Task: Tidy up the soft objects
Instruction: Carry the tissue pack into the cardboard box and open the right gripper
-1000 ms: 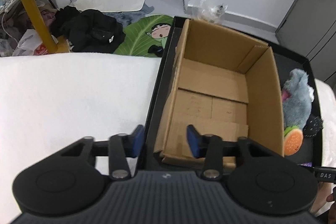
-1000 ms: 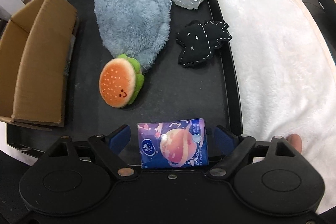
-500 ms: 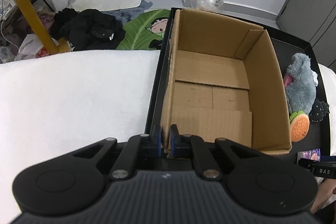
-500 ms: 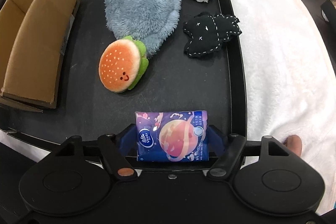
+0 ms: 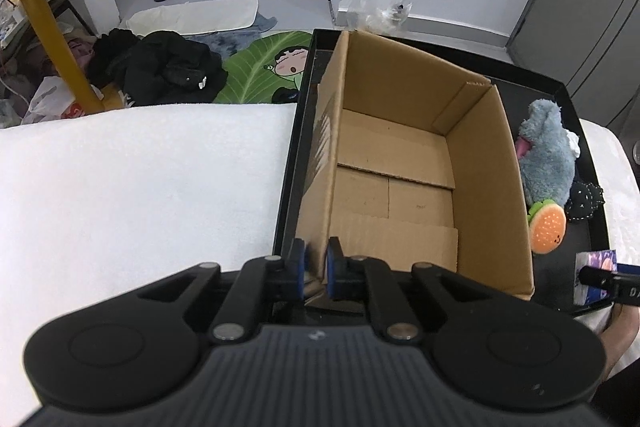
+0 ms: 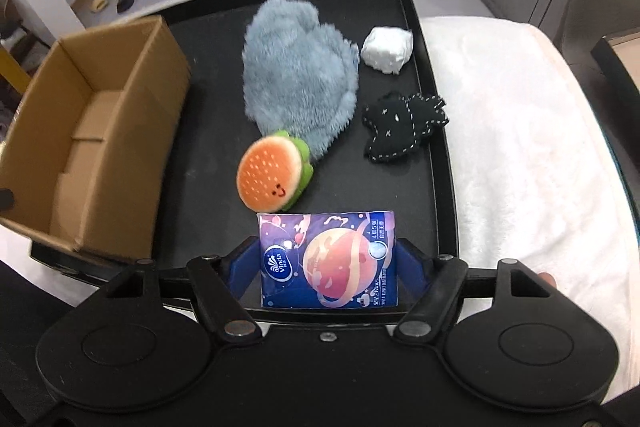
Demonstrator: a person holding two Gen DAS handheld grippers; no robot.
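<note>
The right gripper is clamping a purple plastic-wrapped pack of tissues across its short sides, its jaws having just been closing onto it, and the pack is sitting squarely between the blue pads at the near edge of the black tray. The pack is probably light, squashy and slightly slippery in its film, so holding it by its two firmer ends seems sensible. The left gripper is pinching the near left wall of the open brown cardboard box, which is standing empty left of the pack.
</note>
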